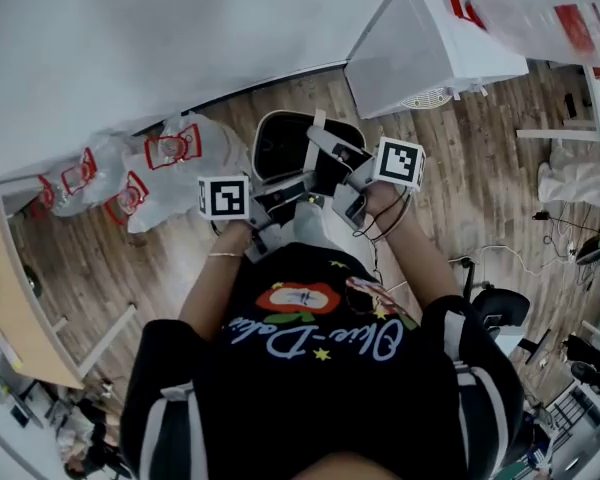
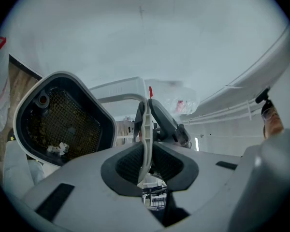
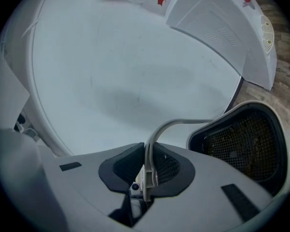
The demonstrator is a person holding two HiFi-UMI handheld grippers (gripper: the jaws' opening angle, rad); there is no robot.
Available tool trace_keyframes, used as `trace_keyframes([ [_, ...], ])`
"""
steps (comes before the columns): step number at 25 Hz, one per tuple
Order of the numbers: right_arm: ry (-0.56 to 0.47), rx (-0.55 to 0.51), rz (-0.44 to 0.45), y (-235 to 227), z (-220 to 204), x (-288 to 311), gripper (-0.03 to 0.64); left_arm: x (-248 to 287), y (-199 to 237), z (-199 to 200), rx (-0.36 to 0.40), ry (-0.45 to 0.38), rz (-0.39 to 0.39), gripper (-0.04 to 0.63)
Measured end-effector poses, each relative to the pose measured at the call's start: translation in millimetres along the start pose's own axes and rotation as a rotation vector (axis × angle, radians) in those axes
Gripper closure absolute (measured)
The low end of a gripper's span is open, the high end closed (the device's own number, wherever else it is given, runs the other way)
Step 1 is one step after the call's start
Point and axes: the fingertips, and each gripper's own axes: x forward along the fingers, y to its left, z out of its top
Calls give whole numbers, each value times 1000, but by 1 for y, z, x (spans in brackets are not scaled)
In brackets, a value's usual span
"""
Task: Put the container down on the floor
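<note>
Clamping its thin handle (image 3: 183,123), left gripper (image 2: 145,162) and right gripper (image 3: 148,170) hold the container (image 1: 285,144) just ahead of them.

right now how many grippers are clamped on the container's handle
2. The left gripper is shut on the thin white handle, with the container to its left in its view; the right gripper is shut on the same handle, container to its right.

White script lettering is borne on the black shirt (image 1: 325,368) but cannot be read surely, and the red prints on the white bags (image 1: 140,183) are illegible.
</note>
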Motion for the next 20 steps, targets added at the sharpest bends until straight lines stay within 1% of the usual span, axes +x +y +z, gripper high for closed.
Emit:
trace_keyframes([
  [3, 5, 22, -25, -12, 4, 16, 569, 0, 12, 14, 20, 15, -2, 535],
  [5, 2, 27, -34, -16, 7, 19, 569, 2, 14, 18, 10, 13, -9, 535],
  [8, 0, 9, -48, -20, 11, 28, 569, 1, 22, 23, -8, 11, -16, 536],
  [11, -10, 1, -65, -25, 13, 35, 569, -2, 32, 29, -3, 29, -10, 536],
  [14, -24, 1, -84, -28, 16, 35, 569, 0, 31, 33, 15, 46, -19, 536],
  [20, -25, -24, -81, -38, 23, 50, 568, 1, 46, 44, 26, 68, -25, 536],
])
